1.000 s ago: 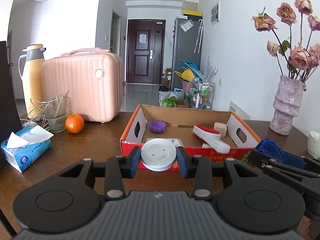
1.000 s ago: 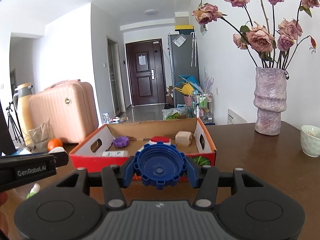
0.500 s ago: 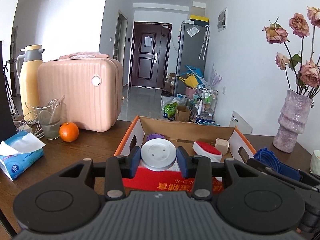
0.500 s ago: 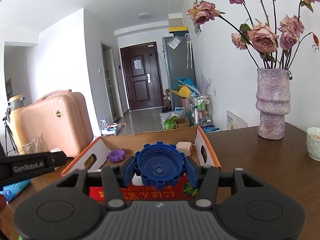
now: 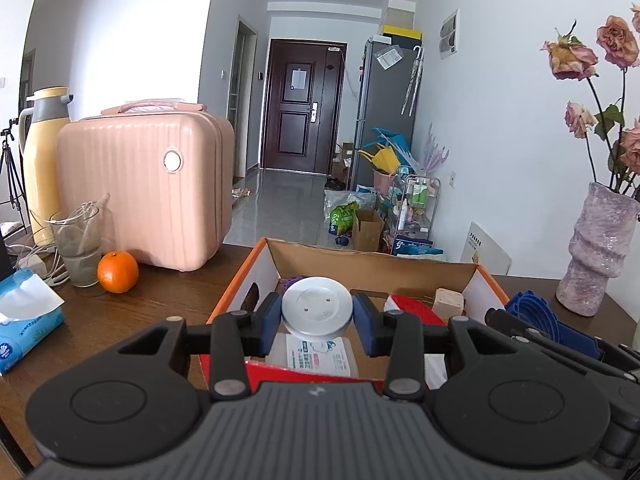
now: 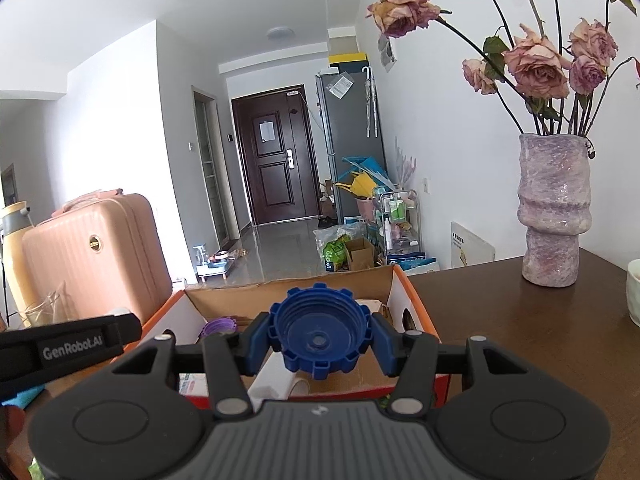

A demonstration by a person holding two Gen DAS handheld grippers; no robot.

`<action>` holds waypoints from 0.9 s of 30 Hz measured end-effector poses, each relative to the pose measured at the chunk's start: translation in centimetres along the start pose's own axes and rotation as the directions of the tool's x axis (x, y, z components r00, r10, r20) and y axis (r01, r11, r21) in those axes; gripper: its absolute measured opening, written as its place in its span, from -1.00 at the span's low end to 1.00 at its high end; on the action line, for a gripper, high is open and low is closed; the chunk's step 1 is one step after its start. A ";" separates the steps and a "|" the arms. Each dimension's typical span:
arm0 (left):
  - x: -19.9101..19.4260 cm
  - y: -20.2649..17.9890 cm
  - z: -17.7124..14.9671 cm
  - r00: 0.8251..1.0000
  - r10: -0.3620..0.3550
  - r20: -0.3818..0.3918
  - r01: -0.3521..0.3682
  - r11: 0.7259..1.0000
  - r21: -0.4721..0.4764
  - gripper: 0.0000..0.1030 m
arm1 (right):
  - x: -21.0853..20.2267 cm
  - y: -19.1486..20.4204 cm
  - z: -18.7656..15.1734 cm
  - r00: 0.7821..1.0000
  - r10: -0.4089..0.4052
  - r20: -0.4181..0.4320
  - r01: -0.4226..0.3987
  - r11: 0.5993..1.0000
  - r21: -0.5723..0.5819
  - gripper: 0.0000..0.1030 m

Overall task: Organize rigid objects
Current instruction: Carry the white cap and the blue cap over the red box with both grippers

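My left gripper (image 5: 317, 318) is shut on a round silver lid (image 5: 317, 311) and holds it above the near part of an open cardboard box (image 5: 376, 266) with an orange-red rim. My right gripper (image 6: 319, 342) is shut on a blue ridged cap (image 6: 319, 332) and holds it over the same box (image 6: 414, 308); the cap also shows at the right of the left wrist view (image 5: 532, 314). Inside the box lie a purple cap (image 6: 219, 326), a wooden block (image 5: 449, 303), a red and white object (image 5: 416, 309) and a white packet (image 5: 316, 356).
On the brown table (image 5: 160, 296) to the left stand a pink case (image 5: 148, 196), a yellow flask (image 5: 40, 160), a glass (image 5: 78, 248), an orange (image 5: 117, 272) and a tissue pack (image 5: 24, 316). A purple vase with roses (image 6: 554, 208) and a white cup (image 6: 633, 292) stand to the right.
Both grippers have moved forward and up, from in front of the box to above its near part, each still holding its lid. The box now looks closer and lower.
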State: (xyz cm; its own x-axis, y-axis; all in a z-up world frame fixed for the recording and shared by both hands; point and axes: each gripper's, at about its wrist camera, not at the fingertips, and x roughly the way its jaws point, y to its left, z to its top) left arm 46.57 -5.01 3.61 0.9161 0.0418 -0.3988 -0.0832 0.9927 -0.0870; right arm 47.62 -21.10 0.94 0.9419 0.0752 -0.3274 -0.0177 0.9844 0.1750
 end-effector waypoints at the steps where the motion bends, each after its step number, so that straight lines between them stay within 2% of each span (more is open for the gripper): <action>1: 0.3 0.0 0.1 1.000 0.001 -0.002 -0.001 1.000 0.000 -0.22 | 0.4 0.0 0.1 1.000 -0.003 -0.003 0.003 1.000 -0.002 0.01; 27: 8.0 -0.5 1.8 0.997 0.049 -0.059 -0.048 0.999 0.013 -0.22 | 7.9 0.2 1.4 0.997 -0.052 -0.059 0.049 0.998 -0.049 0.01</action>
State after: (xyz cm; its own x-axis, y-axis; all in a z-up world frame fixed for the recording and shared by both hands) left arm 54.67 -4.98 2.10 0.8864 0.0834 -0.4553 -0.1218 0.9910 -0.0557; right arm 55.48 -20.51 -0.31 0.9201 0.0328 -0.3902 0.0125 0.9935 0.1131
